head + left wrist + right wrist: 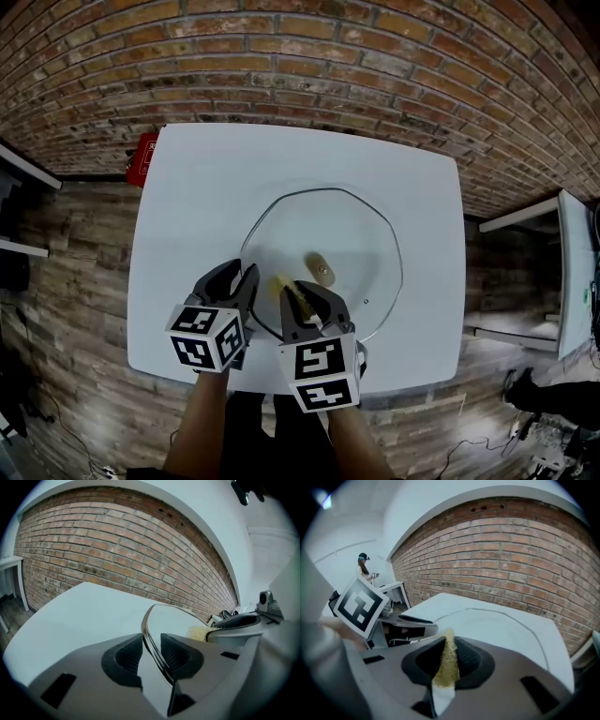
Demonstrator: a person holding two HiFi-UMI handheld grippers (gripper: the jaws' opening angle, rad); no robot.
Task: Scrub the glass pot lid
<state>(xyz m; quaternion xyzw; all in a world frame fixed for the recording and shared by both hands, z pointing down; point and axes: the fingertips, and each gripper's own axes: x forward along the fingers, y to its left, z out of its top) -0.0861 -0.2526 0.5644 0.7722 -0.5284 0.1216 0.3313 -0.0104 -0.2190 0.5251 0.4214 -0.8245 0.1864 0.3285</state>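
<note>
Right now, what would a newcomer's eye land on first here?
A big glass pot lid sits in the middle of the white table. The left gripper clamps its near rim, while the right gripper pinches a yellow scrub pad over the glass.

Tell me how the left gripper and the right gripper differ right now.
The left gripper clamps the rim of the glass lid; the right gripper pinches a yellow scrub pad. The left gripper sits at the lid's edge, the right gripper over its glass. Both have jaws closed on something.
</note>
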